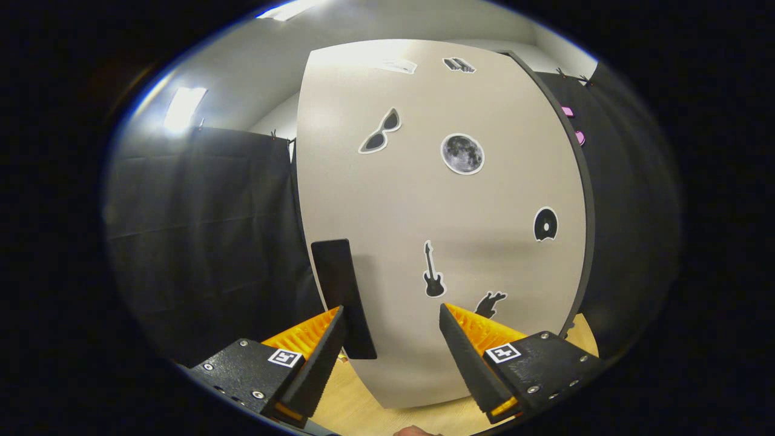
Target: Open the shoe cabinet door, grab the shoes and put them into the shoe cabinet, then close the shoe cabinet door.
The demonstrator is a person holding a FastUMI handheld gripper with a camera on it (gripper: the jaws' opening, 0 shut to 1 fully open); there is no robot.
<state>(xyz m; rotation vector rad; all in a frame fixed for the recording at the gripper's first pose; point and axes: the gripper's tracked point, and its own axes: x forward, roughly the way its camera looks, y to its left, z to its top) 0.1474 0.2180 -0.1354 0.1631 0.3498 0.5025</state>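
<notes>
Gripper view: the shoe cabinet door (436, 218) stands shut, right ahead of the fingers, its black handle (342, 297) just beside the left fingertip. The gripper (392, 318) is spread wide, holding nothing. Stickers dot the door: moon (462, 154), guitar (433, 270), sunglasses (380, 131).

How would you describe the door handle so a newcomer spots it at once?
Start at the big pale cabinet door facing the open gripper. Near its left edge, low down, sits the handle, a flat black upright bar just ahead of the left finger. Unlike the small stickers nearby, it is plain, long and rectangular.
</notes>
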